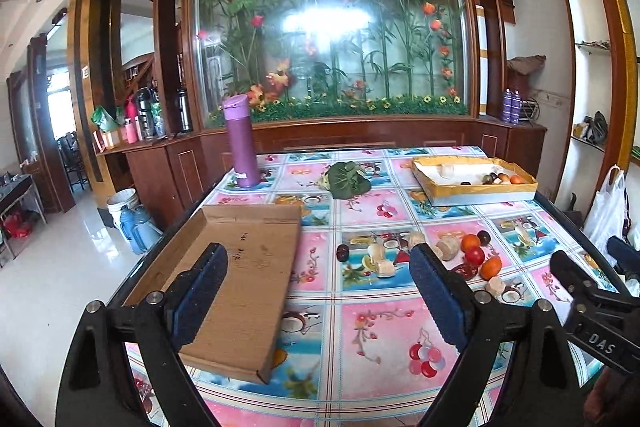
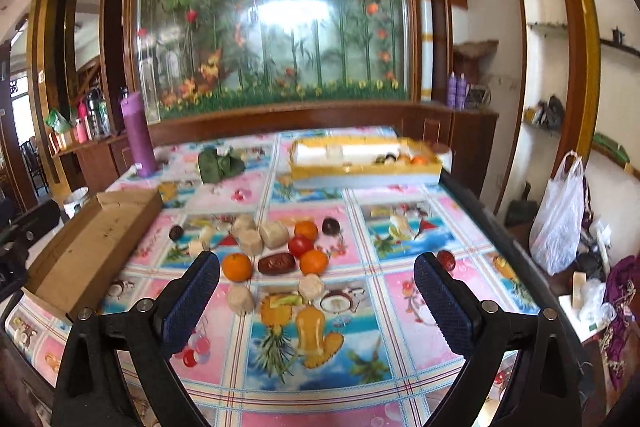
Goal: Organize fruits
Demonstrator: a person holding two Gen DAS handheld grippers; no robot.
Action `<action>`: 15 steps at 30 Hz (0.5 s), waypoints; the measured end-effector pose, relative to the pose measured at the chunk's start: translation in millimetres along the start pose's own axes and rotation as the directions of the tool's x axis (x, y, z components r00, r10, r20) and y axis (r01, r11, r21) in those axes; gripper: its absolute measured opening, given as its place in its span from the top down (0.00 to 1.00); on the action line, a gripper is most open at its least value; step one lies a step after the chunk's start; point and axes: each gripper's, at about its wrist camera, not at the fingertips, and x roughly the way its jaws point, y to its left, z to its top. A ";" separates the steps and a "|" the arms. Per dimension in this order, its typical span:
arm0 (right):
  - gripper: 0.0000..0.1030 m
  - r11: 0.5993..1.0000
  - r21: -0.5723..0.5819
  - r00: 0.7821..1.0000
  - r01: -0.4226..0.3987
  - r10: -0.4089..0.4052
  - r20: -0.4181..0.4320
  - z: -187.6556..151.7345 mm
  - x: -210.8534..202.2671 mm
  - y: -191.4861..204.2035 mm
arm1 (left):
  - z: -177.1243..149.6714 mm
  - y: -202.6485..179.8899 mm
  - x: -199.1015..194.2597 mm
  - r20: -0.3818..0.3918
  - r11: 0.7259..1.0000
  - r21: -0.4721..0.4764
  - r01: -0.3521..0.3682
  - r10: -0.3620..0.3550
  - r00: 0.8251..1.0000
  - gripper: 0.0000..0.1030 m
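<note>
A loose pile of small fruits (image 2: pixel 280 247) lies mid-table: oranges (image 2: pixel 237 267), a red tomato (image 2: pixel 300 245), a brown date (image 2: pixel 277 263), dark plums (image 2: pixel 331 225) and beige chunks (image 2: pixel 274 234). The pile also shows in the left wrist view (image 1: pixel 472 255). My right gripper (image 2: pixel 316 299) is open and empty, just short of the pile. My left gripper (image 1: pixel 318 291) is open and empty above the empty brown cardboard tray (image 1: pixel 236 267). A yellow-rimmed tray (image 2: pixel 360 171) at the back holds a few fruits.
A purple flask (image 1: pixel 241 143) stands at the table's back left. A green leafy bundle (image 1: pixel 347 179) lies mid-back. One red fruit (image 2: pixel 446 259) lies apart by my right finger. A white plastic bag (image 2: pixel 560 219) hangs right of the table. The wooden cabinet is behind.
</note>
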 end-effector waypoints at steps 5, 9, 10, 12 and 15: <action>0.01 1.000 0.010 0.995 0.025 -0.026 0.093 -0.2 -16.9 0.5 | -0.4 3.7 -5.4 0.032 1.000 -0.020 -0.010 0.011 0.999 0.10; 0.01 0.999 0.006 0.989 0.046 -0.046 0.143 -1.7 -27.3 0.5 | -1.0 -0.7 -10.6 0.050 1.000 -0.017 -0.001 0.002 0.999 0.10; 0.01 0.999 0.003 0.988 0.047 -0.047 0.149 -1.6 -27.9 0.7 | -0.7 -0.9 -12.1 0.053 1.000 -0.017 0.001 0.000 0.999 0.09; 0.01 0.999 0.001 0.987 0.050 -0.049 0.154 -2.2 -27.6 1.0 | -0.5 -0.9 -13.2 0.059 1.000 -0.019 0.004 -0.003 0.998 0.05; 0.01 0.999 0.001 0.987 0.050 -0.049 0.155 -3.3 -26.6 1.0 | -0.7 -1.2 -16.1 0.071 1.000 -0.018 0.003 -0.001 0.997 0.04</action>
